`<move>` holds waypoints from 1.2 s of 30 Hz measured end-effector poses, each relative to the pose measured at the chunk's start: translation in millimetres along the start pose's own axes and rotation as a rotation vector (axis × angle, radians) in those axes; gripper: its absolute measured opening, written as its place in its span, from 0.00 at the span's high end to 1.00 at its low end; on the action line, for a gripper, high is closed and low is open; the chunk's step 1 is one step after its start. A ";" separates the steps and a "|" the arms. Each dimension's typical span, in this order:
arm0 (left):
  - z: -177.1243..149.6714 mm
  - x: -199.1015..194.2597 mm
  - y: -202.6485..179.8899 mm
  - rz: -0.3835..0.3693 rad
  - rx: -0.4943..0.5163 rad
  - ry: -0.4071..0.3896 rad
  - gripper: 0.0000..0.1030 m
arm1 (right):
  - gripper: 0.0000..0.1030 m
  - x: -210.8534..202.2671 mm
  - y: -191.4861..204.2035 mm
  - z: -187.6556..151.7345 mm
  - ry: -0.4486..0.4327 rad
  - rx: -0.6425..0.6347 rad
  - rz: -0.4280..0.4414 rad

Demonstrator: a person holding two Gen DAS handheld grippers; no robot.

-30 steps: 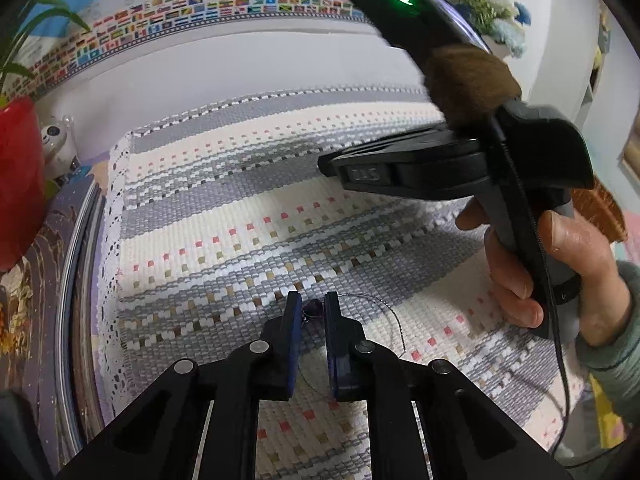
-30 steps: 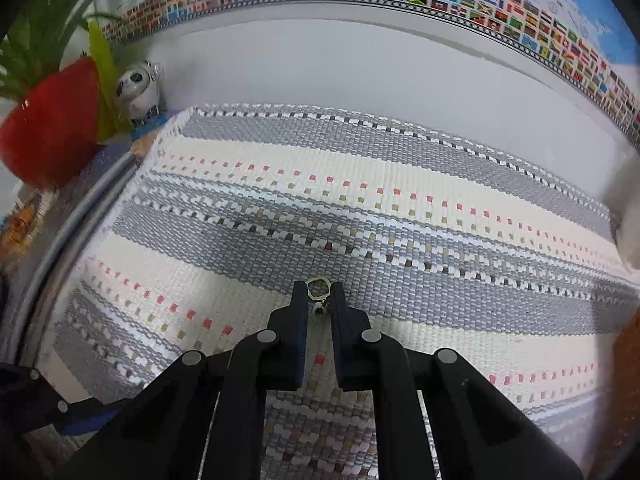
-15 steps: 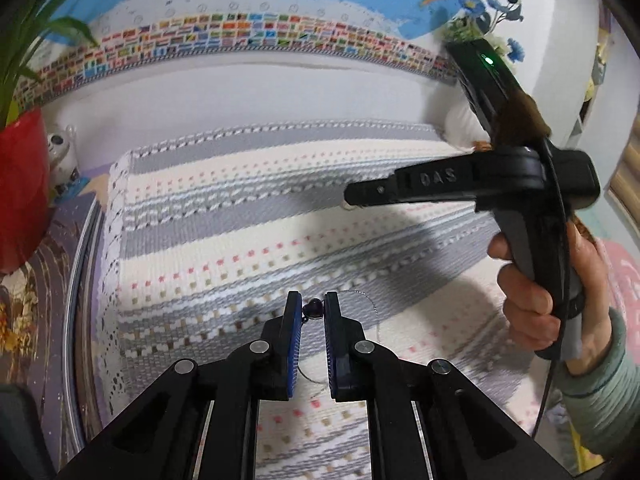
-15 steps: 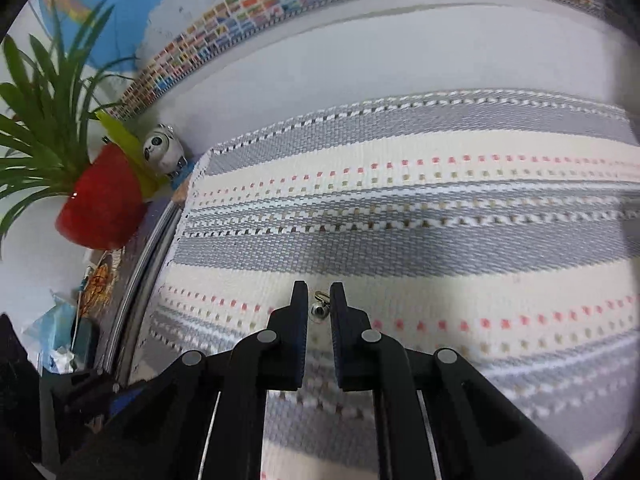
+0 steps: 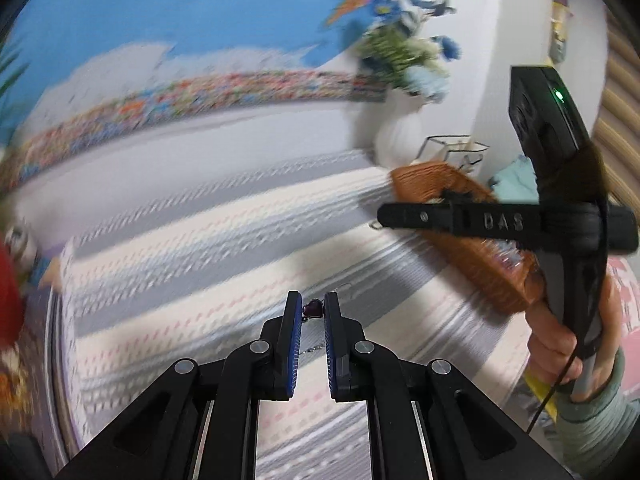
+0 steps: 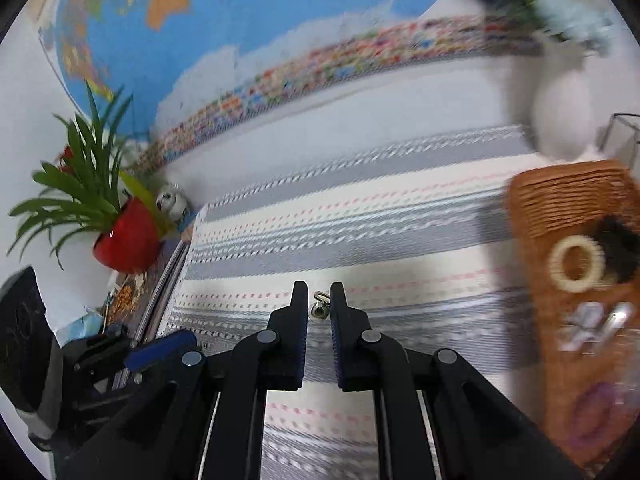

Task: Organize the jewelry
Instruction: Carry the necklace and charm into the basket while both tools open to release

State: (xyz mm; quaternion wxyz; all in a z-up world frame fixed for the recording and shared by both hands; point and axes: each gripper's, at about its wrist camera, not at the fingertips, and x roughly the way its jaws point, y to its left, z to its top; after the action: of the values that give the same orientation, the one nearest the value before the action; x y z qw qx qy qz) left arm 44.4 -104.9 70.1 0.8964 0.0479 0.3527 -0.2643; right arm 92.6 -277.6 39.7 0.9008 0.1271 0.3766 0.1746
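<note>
1. The left gripper (image 5: 313,307) is clamped on a dark red heart pendant (image 5: 313,308), held at its fingertips above the striped woven mat (image 5: 208,248). A thin chain (image 5: 314,347) hangs from the pendant between the fingers.
2. The right gripper (image 6: 319,300) is pinched on a small metal clasp (image 6: 320,307), also held clear above the mat.
3. Landmark: the wicker basket (image 6: 560,200) stands on the mat's right end. In the right wrist view it lies to the right of the held clasp, well apart from it.
4. Inside the basket: a pale ring (image 6: 576,265), a dark furry item (image 6: 618,248) touching that ring, and blurred silvery pieces (image 6: 592,324) nearer the camera. What they are cannot be told.
5. In the left wrist view, the right gripper (image 5: 382,218) crosses in front of the basket (image 5: 432,180), carried by a hand (image 5: 560,344) in a green sleeve (image 5: 592,436), and hides part of the rim.
6. Behind the basket: a white vase (image 6: 560,116) with blue and green flowers (image 5: 404,48), and a wire-framed clear box (image 5: 454,148) just beside it.
7. At the mat's end opposite the basket: a red pot (image 6: 128,240) with a green plant (image 6: 84,184) and a small panda figure (image 6: 172,202) beside it.
8. A world map (image 6: 240,8) with a flag border covers the wall behind the mat.
</note>
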 end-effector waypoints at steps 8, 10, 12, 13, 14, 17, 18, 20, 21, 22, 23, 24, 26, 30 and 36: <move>60.4 24.0 -82.5 -0.115 0.079 -0.030 0.90 | 0.88 -87.8 -78.2 -6.9 -0.129 0.096 -0.082; 69.9 33.1 -100.9 -0.151 0.097 -0.023 0.90 | 0.88 -100.9 -95.7 -10.5 -0.140 0.117 -0.110; 82.3 47.5 -122.1 -0.175 0.125 -0.028 0.90 | 0.88 -111.8 -111.8 -14.5 -0.147 0.127 -0.153; 87.1 54.8 -131.5 -0.184 0.134 -0.029 0.90 | 0.88 -116.3 -120.3 -17.0 -0.149 0.135 -0.176; 91.3 61.4 -138.0 -0.198 0.136 -0.019 0.90 | 0.88 -120.6 -129.9 -19.2 -0.149 0.147 -0.193; 100.3 89.6 -155.7 -0.283 0.108 0.045 0.90 | 0.88 -129.3 -157.9 -23.8 -0.149 0.190 -0.226; 101.5 96.2 -159.4 -0.293 0.107 0.054 0.90 | 0.88 -130.1 -165.0 -22.9 -0.148 0.200 -0.237; 105.1 114.1 -171.4 -0.307 0.112 0.081 0.90 | 0.88 -130.3 -179.5 -21.2 -0.141 0.217 -0.257; 105.6 119.5 -175.8 -0.314 0.114 0.091 0.90 | 0.88 -129.4 -189.0 -19.5 -0.133 0.225 -0.269; 107.4 127.2 -179.7 -0.320 0.116 0.100 0.90 | 0.88 -126.8 -193.6 -18.7 -0.127 0.232 -0.277; 108.6 136.0 -183.8 -0.322 0.119 0.106 0.90 | 0.88 -124.5 -200.2 -17.9 -0.121 0.245 -0.285; 109.7 142.3 -187.1 -0.324 0.122 0.110 0.90 | 0.88 -122.3 -204.6 -17.5 -0.115 0.254 -0.288; 110.4 155.5 -192.3 -0.336 0.130 0.128 0.90 | 0.88 -117.7 -216.4 -17.4 -0.102 0.270 -0.282; 107.1 175.0 -198.5 -0.330 0.148 0.159 0.90 | 0.88 -107.2 -225.6 -19.6 -0.074 0.280 -0.285; 102.1 188.8 -200.5 -0.335 0.161 0.176 0.88 | 0.86 -103.0 -231.8 -21.5 -0.075 0.295 -0.321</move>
State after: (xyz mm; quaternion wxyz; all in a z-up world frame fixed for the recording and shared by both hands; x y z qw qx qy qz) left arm 120.0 -387.4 42.4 0.7988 0.0829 0.4106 -0.4319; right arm 60.3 -528.0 6.7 0.9021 0.2027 0.3796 -0.0328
